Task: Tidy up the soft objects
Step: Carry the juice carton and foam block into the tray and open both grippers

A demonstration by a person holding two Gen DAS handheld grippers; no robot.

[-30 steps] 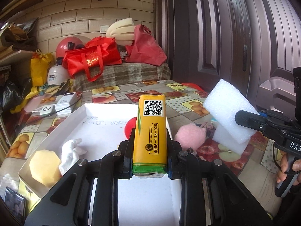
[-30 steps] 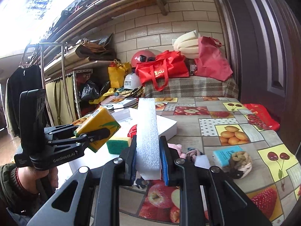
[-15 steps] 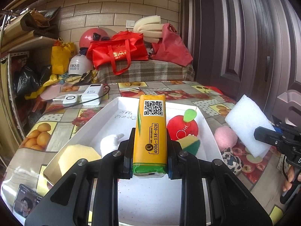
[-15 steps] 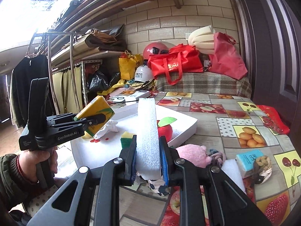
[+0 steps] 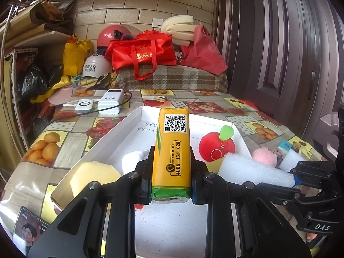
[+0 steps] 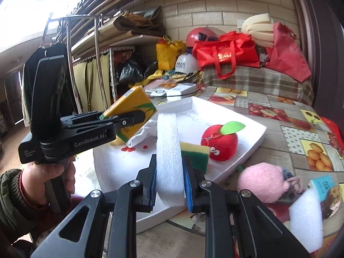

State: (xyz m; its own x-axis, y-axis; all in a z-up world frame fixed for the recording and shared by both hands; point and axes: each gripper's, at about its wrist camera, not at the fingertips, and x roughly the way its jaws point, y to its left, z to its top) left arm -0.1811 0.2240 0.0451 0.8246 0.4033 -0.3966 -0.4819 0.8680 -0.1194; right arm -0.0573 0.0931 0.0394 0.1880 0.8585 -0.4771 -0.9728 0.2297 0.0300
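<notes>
My left gripper (image 5: 171, 163) is shut on a yellow tissue pack (image 5: 172, 150) with a QR code, held above the white tray (image 5: 133, 120); it also shows in the right wrist view (image 6: 131, 107). My right gripper (image 6: 169, 185) is shut on a white foam slab (image 6: 168, 157), held over the tray's near right edge (image 6: 255, 144); the slab shows in the left wrist view (image 5: 253, 171). In the tray lie a red plush apple (image 6: 219, 142), a yellow-green sponge (image 6: 196, 153), a white glove (image 6: 142, 136) and a yellow sponge (image 5: 94, 178).
On the table right of the tray lie a pink plush ball (image 6: 262, 181), another white foam block (image 6: 305, 215) and a small blue pack (image 6: 322, 187). A phone (image 5: 28, 234) lies at the near left. Power banks (image 5: 109, 104), bags and helmets stand behind.
Both grippers have moved over the tray with their loads. The right gripper with the foam slab has come in close beside the left gripper.
</notes>
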